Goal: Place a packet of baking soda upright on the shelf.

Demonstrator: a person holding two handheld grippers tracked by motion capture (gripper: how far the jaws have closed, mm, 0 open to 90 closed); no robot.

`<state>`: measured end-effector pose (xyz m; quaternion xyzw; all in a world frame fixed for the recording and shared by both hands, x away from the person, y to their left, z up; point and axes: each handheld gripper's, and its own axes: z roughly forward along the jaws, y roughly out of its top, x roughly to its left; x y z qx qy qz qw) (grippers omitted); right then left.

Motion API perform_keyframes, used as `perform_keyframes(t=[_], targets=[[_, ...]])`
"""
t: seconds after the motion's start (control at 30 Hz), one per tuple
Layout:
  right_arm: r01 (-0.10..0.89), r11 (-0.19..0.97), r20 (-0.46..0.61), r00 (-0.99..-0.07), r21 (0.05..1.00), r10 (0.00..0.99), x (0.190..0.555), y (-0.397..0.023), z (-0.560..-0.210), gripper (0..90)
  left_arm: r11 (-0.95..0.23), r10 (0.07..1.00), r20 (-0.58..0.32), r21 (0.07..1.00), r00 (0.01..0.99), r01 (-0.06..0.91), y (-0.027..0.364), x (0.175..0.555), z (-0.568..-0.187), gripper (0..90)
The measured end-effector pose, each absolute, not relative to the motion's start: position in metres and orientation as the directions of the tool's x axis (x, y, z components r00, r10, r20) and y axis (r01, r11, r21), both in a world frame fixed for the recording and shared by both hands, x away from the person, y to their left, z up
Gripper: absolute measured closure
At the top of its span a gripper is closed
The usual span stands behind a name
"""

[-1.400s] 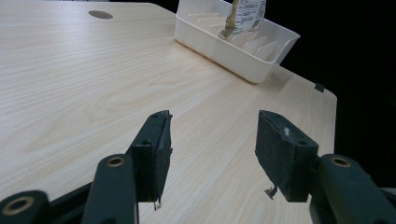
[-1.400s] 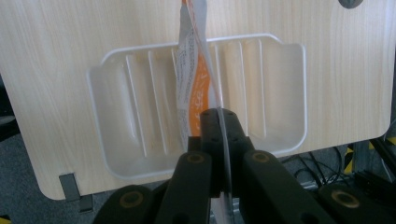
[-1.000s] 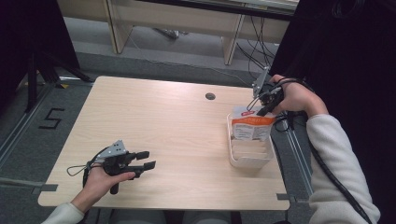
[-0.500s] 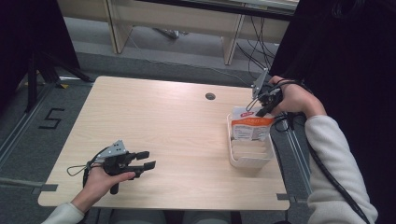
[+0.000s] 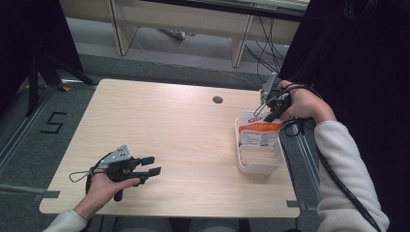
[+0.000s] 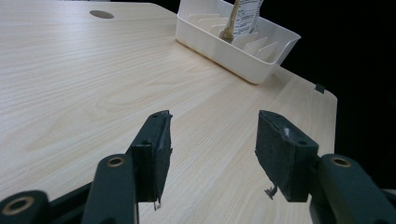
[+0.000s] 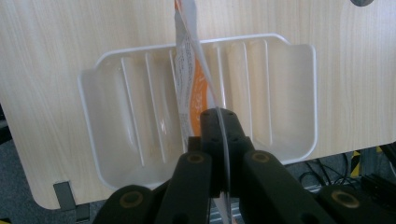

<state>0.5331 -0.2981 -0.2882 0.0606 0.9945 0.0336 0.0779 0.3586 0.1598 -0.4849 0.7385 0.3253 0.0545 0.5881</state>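
Observation:
A white slotted tray stands at the table's right side. An orange and white pouch stands upright in one of its slots. My right gripper is shut on the pouch's top edge from above. My left gripper lies low over the table near the front left, its jaws open with nothing between them.
The wooden table has a round cable hole near its far edge. Cables trail off the right side by the person's sleeve. A floor mark "5" lies to the left. Shelving legs stand behind the table.

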Motion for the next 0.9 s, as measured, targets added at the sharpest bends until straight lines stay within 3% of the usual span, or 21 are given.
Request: perform_keyframes(t=[0.9], targets=[[0.126,0.988,-0.136,-0.981,0.089,0.138,0.534,-0.301,-0.302,90.0,-0.094,0.548,-0.305,0.903,0.778,0.420,0.160,0.358,-0.485,44.8]])
